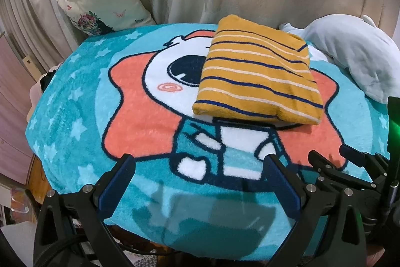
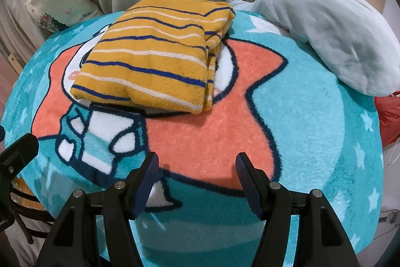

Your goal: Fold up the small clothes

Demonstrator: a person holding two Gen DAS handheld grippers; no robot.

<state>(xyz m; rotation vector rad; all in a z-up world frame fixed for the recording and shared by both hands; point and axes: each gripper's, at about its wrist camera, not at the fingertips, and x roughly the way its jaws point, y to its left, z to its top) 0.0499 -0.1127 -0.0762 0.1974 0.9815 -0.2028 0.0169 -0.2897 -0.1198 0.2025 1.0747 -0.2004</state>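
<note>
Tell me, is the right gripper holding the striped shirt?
No. The right gripper hangs open above the blanket, its jaws apart and empty, while the folded striped shirt lies untouched farther back.

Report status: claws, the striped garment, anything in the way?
Left claw open, empty. Right claw open, empty. Striped garment folded on the blanket, untouched. Plush toy beside it, apart.

Mustard garment (image 1: 257, 71) with navy and white stripes.
</note>
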